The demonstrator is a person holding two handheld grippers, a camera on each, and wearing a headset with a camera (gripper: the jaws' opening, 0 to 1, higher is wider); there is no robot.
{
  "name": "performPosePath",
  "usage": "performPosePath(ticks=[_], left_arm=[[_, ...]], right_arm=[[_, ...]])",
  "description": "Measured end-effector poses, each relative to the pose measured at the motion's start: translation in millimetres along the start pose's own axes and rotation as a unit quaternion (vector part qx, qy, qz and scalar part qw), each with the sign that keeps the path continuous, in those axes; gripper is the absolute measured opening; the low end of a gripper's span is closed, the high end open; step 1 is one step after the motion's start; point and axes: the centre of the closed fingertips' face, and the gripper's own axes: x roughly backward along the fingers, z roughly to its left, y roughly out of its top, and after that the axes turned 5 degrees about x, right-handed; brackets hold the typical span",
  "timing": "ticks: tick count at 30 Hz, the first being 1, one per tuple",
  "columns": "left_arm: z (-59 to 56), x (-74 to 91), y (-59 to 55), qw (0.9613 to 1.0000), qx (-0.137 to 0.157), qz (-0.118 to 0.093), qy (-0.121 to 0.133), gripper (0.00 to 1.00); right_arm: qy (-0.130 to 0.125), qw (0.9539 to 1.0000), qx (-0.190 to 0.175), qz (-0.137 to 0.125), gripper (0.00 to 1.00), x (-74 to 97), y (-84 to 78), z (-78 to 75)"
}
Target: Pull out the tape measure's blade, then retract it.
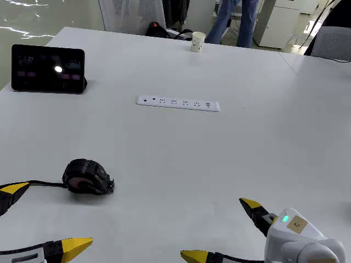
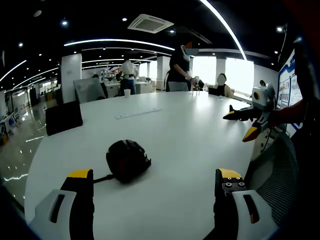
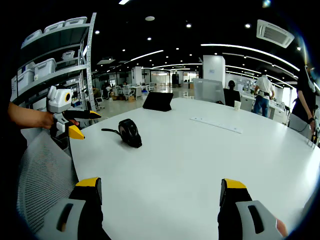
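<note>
Head view, lower left: the left gripper (image 1: pixel 57 213) is seen at the frame's edge, its yellow-tipped fingers spread wide with nothing held between them.
Tape measure: a black, rounded tape measure (image 1: pixel 86 176) is lying on the white tabletop (image 1: pixel 181 159), just right of the upper left finger and apart from both grippers.
Cord: a thin black cord (image 1: pixel 46 183) runs from the case leftward to that finger; whether the two touch cannot be told.
Tablet: a dark tablet (image 1: pixel 48 68) is propped upright in the upper left.
Power strip: a white power strip (image 1: pixel 178 103) is laid flat near the centre, well beyond the tape measure.
Paper cup: a paper cup (image 1: pixel 198 41) is standing at the top centre, near the far edge.
Head view, lower right: the right gripper (image 1: pixel 219 230) is seen with its fingers wide apart and nothing between them.
Left gripper view: the tape measure is seen left of centre, just above the left finger, with the cord trailing down to it; the right gripper is held above the tabletop at the right edge.
Right gripper view: the tape measure is seen left of centre, well ahead of the wide-spread fingers; the left gripper is seen at the far left.
</note>
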Motion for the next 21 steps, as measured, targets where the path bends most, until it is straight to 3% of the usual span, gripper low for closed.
performPosePath(ticks=[21], left_arm=[[0.3, -1.1, -0.4, 1.0, -0.006, 0.002, -0.003, 0.99]], right_arm=[[-0.002, 0.9999, 0.012, 0.001, 0.99, 1.8, 0.3, -2.6]])
